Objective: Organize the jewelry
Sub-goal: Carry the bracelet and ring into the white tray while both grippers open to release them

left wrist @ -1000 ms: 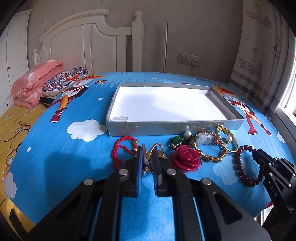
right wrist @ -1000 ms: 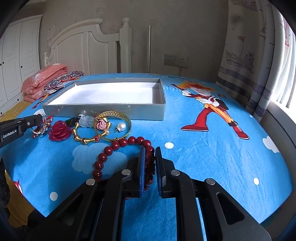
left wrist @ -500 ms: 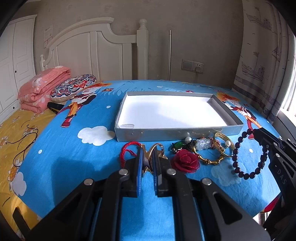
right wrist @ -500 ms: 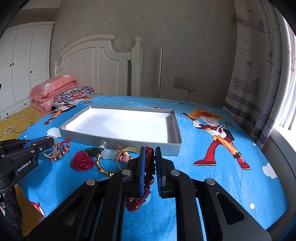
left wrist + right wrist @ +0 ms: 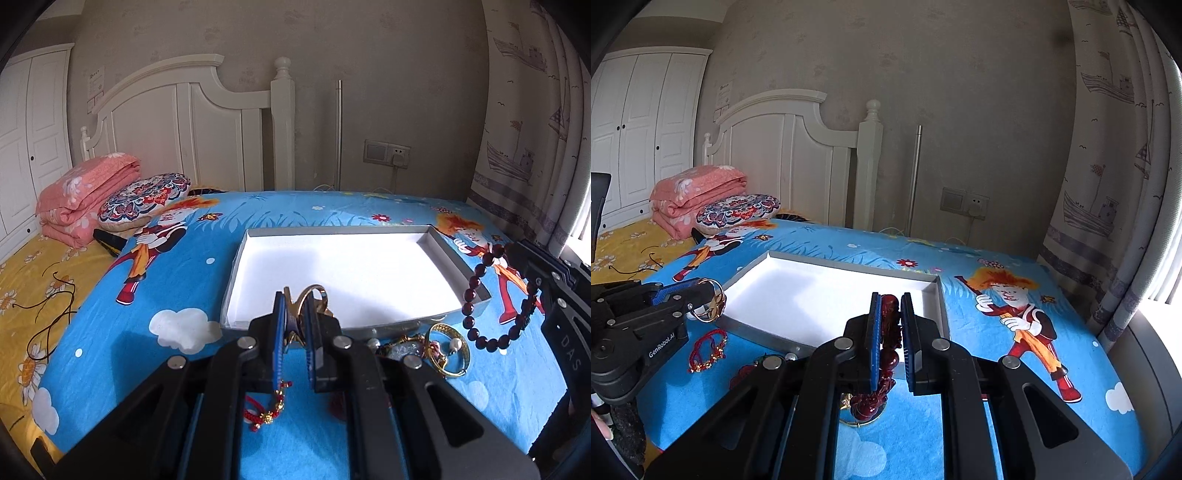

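Observation:
A grey tray with a white floor (image 5: pixel 454 266) (image 5: pixel 834 265) lies on the blue cartoon bedspread. My left gripper (image 5: pixel 295 306) (image 5: pixel 709 291) is shut on gold rings (image 5: pixel 312 295) (image 5: pixel 711 302), held above the tray's near left corner. My right gripper (image 5: pixel 891 306) (image 5: pixel 517 251) is shut on a dark red bead bracelet (image 5: pixel 888 332) (image 5: pixel 491 325), which hangs above the tray's near right corner. On the bedspread in front of the tray lie a red cord bracelet (image 5: pixel 267 413) (image 5: pixel 707 350), a gold bangle with a pearl (image 5: pixel 448 354) and more jewelry, partly hidden.
A folded pink blanket (image 5: pixel 85 195) and a patterned cushion (image 5: pixel 144 199) lie at the far left beside the white headboard (image 5: pixel 192 129). A curtain (image 5: pixel 535 129) hangs at the right. A yellow sheet (image 5: pixel 29 288) covers the left side.
Both grippers have risen from the bedspread with their pieces and moved toward the tray. The red bead bracelet now hangs free in the air.

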`<state>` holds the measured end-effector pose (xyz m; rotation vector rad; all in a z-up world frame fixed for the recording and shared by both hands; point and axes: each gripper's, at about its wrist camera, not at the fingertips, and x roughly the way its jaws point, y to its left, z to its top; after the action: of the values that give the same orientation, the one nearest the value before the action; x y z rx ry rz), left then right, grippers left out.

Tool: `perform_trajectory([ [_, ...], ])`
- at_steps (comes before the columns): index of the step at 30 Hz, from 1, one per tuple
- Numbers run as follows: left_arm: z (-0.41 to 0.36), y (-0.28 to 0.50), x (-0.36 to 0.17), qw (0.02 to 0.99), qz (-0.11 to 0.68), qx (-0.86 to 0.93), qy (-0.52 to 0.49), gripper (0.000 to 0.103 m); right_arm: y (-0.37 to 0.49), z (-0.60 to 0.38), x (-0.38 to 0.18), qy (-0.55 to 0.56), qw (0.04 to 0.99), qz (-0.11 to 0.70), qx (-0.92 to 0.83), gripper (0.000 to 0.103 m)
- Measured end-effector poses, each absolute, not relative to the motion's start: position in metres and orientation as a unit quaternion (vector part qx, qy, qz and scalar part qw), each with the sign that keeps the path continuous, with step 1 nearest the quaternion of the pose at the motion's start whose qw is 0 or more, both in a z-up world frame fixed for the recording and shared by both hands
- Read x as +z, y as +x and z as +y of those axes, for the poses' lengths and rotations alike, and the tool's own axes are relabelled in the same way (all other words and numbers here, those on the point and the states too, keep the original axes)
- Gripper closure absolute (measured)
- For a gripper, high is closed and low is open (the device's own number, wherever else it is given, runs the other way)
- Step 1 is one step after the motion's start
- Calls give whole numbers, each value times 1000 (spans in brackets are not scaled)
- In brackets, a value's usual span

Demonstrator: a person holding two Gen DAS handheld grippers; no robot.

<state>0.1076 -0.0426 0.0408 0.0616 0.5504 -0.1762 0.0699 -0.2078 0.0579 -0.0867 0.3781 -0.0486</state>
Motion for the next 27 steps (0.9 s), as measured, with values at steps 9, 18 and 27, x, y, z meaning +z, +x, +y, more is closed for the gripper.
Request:
perform_trajectory([
  [9, -56, 178, 53, 946, 308, -92, 36, 93, 141, -220, 64, -32, 976, 217, -16, 90],
  [18, -66, 262, 28, 925, 372, -61, 37, 93, 225, -223, 40, -16, 958, 287, -15, 90],
  [27, -55, 287, 18, 932, 359, -36, 14, 31, 257, -231, 21, -13, 945, 327, -22, 68],
])
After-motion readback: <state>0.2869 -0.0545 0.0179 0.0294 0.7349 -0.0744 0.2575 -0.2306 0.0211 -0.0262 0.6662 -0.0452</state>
